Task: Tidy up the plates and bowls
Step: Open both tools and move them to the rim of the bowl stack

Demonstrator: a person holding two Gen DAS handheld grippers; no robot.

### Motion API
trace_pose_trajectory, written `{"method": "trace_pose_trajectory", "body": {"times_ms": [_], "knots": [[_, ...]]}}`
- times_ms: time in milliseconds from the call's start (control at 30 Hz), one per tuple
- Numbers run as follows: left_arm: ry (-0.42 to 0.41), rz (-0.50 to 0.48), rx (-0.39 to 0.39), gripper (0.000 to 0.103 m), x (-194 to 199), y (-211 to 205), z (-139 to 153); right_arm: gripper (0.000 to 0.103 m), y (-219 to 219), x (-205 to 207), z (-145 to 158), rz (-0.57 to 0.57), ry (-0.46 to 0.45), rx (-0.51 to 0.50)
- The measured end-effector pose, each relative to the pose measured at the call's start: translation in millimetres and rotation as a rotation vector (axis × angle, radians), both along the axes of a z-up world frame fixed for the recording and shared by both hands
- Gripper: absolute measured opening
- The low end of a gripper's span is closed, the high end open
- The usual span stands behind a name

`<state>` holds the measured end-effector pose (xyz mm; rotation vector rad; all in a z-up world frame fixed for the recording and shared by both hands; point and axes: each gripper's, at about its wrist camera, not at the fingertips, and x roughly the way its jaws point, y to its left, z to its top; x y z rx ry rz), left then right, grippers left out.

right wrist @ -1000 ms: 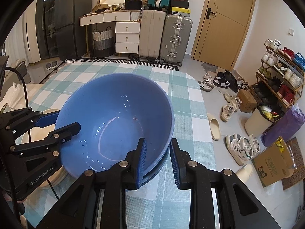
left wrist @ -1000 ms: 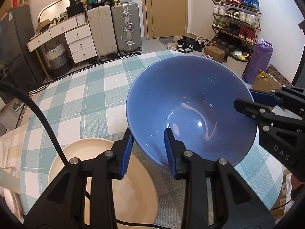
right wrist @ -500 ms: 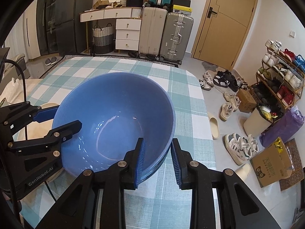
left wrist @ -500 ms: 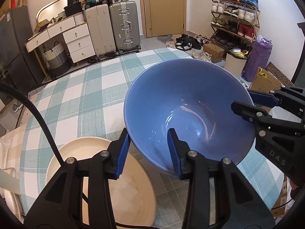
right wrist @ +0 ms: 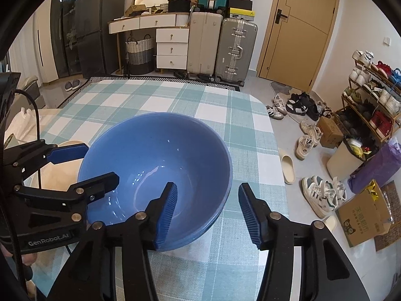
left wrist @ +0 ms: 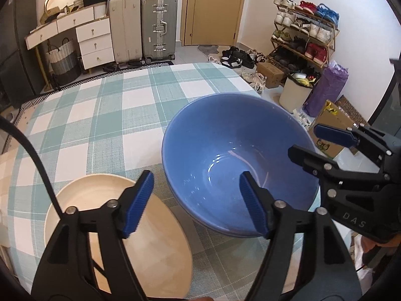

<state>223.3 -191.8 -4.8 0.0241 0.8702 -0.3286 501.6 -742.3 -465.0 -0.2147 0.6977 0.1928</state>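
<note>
Both claws are letting go of the bowl (left wrist: 238,165), which was pinched at its rim a second ago. It is now sitting on the bench (left wrist: 105,115), apparently nested on another blue bowl. Left claw (left wrist: 198,200) and right claw (right wrist: 208,210) are opening, pads straddling but clear of the rim. Best to be lifting straight back, avoiding the plate (left wrist: 155,250) alongside.
</note>
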Motion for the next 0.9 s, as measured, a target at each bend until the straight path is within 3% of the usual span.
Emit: {"method": "trace_pose_trajectory", "body": {"times_ms": [67, 267, 333, 633, 900], "knots": [[0.002, 0.014, -0.018, 0.076, 0, 4, 4, 0.081, -5, -1, 3, -0.005, -0.004, 0.029], [0.003, 0.022, -0.054, 0.084, 1, 13, 11, 0.098, -14, 1, 10, -0.049, -0.002, 0.087], [0.012, 0.03, -0.079, 0.102, 1, 18, 11, 0.1, -17, 1, 12, -0.061, -0.014, 0.095], [0.056, 0.07, -0.145, 0.1, 9, 34, 2, 0.101, -25, 4, 5, -0.066, 0.013, 0.158], [0.119, 0.084, -0.233, 0.1, 22, 40, -13, 0.1, -27, 7, -7, -0.001, 0.049, 0.266]]}}
